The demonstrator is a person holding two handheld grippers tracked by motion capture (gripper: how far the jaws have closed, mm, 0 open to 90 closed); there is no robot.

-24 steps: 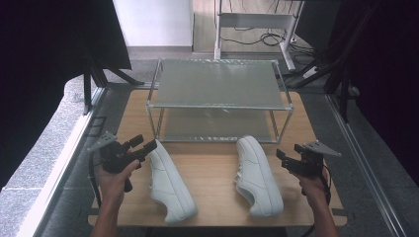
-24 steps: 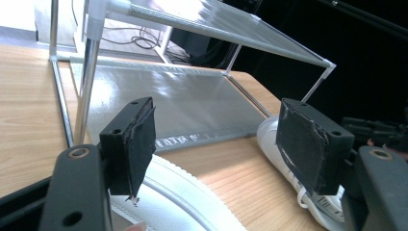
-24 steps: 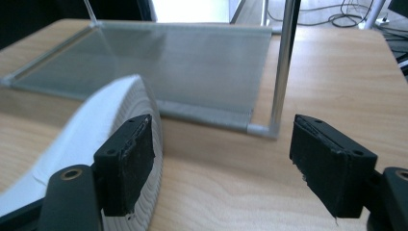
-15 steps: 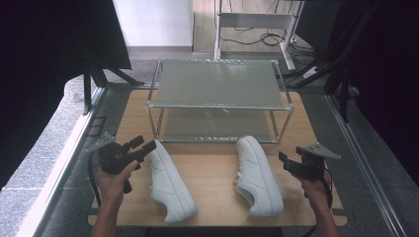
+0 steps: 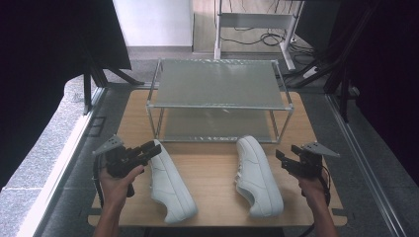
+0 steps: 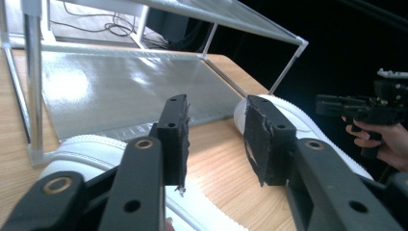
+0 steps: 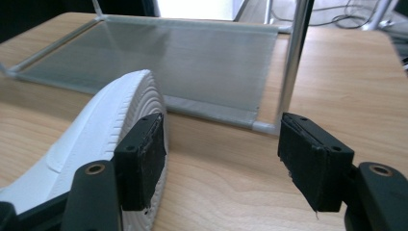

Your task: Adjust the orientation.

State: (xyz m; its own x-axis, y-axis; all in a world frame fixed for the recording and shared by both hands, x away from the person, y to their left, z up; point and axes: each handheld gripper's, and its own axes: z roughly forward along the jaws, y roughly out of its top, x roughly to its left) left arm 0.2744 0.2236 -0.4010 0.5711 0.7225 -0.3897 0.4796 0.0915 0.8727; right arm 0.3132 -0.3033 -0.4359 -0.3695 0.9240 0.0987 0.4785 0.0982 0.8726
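Two white sneakers lie on the wooden table [image 5: 212, 170] in front of a two-tier rack [image 5: 217, 84]. The left shoe [image 5: 170, 185] points its far end at my left gripper [image 5: 149, 149], which hovers open just beside it with nothing between the pads. In the left gripper view the jaws [image 6: 216, 139] stand apart above that shoe [image 6: 82, 149], and the right shoe [image 6: 288, 113] lies beyond. My right gripper [image 5: 280, 158] is open to the right of the right shoe [image 5: 257, 177]. In the right gripper view, this gripper [image 7: 221, 163] has its left pad close beside the shoe's sole [image 7: 96, 130].
The rack has a metal frame with a mesh upper shelf and a lower shelf [image 7: 168, 53] on the table. One corner post [image 7: 293, 57] stands just beyond my right gripper. Dark curtains flank the table, and cables lie on the floor [image 5: 247, 37] behind.
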